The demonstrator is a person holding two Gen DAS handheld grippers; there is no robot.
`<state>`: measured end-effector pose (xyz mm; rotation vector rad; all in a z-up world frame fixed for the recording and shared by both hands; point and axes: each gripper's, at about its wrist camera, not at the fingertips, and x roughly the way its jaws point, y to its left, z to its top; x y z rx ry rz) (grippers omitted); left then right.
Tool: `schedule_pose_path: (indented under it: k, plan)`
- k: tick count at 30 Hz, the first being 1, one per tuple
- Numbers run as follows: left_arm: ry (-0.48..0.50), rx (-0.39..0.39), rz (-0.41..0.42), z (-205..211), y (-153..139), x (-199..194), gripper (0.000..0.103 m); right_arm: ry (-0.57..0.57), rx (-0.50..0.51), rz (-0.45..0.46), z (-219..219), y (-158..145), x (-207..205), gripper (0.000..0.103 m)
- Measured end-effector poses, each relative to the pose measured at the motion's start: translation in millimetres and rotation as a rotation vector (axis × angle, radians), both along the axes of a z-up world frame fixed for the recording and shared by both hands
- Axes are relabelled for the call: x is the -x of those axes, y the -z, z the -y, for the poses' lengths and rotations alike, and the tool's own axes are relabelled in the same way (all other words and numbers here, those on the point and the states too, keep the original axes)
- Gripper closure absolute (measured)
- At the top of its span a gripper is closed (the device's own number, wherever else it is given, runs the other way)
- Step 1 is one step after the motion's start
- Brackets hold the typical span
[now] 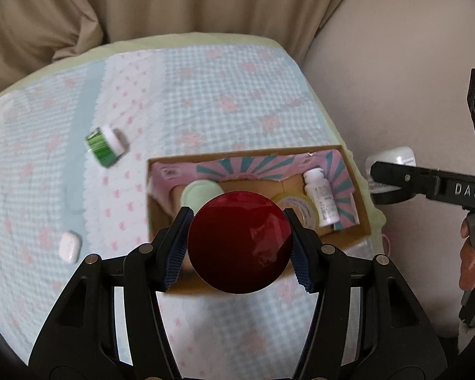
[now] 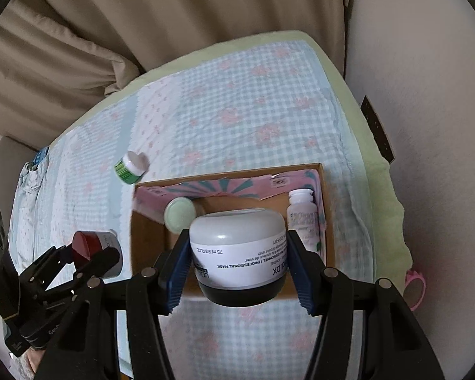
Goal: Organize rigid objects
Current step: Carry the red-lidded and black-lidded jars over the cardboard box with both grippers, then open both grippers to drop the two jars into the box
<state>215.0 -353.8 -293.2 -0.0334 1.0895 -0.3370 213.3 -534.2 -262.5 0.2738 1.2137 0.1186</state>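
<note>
My left gripper is shut on a jar with a dark red lid, held above the near part of an open cardboard box. It also shows in the right wrist view. My right gripper is shut on a white jar with a black base, held over the same box. The box holds a pale green lidded jar, a small white bottle and a yellowish round lid. A green jar lies on its side on the cloth.
A checked blue and pink cloth covers the surface. A small white case lies at the left. Beige curtains hang behind, and a pale wall stands at the right. A pink object sits off the right edge.
</note>
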Motion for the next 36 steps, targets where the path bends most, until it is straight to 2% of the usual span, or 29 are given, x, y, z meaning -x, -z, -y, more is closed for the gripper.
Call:
schedule_pose_path:
  k: [7, 11, 17, 20, 22, 23, 25, 27, 30, 36]
  plan:
    - [0.044, -0.031, -0.035, 35.8, 44.9, -57.3, 0.049, 0.012, -0.04, -0.06, 16.9, 52.7, -41.9, 0.05]
    - [0.069, -0.053, -0.071, 54.3, 71.7, -75.9, 0.05, 0.035, -0.083, -0.098, 25.8, 80.6, -56.6, 0.05]
    - [0.104, -0.09, -0.139, 69.9, 103.8, -79.4, 0.051, 0.061, -0.139, -0.151, 29.2, 108.2, -63.0, 0.049]
    - [0.134, -0.122, -0.148, 75.3, 108.7, -77.7, 0.051, 0.073, -0.17, -0.172, 30.9, 115.0, -64.8, 0.049]
    - [0.138, -0.132, -0.118, 75.9, 101.3, -76.5, 0.051, 0.08, -0.194, -0.178, 31.0, 117.3, -66.5, 0.049]
    - [0.137, -0.142, -0.096, 76.5, 96.0, -76.4, 0.048, 0.087, -0.202, -0.175, 31.0, 117.6, -67.4, 0.048]
    - [0.147, -0.158, -0.074, 78.0, 87.7, -77.0, 0.001, 0.093, -0.198, -0.158, 29.2, 115.9, -69.0, 0.043]
    - [0.159, -0.179, -0.072, 76.7, 84.6, -75.1, 0.0, 0.109, -0.186, -0.152, 28.7, 112.7, -69.8, 0.0]
    - [0.151, -0.211, -0.07, 63.4, 81.9, -61.8, 0.0, 0.119, -0.148, -0.162, 31.3, 106.2, -65.6, 0.0]
    - [0.084, -0.17, -0.104, 36.9, 72.5, -45.0, 0.0, 0.145, -0.122, -0.15, 33.1, 98.0, -47.4, 0.0]
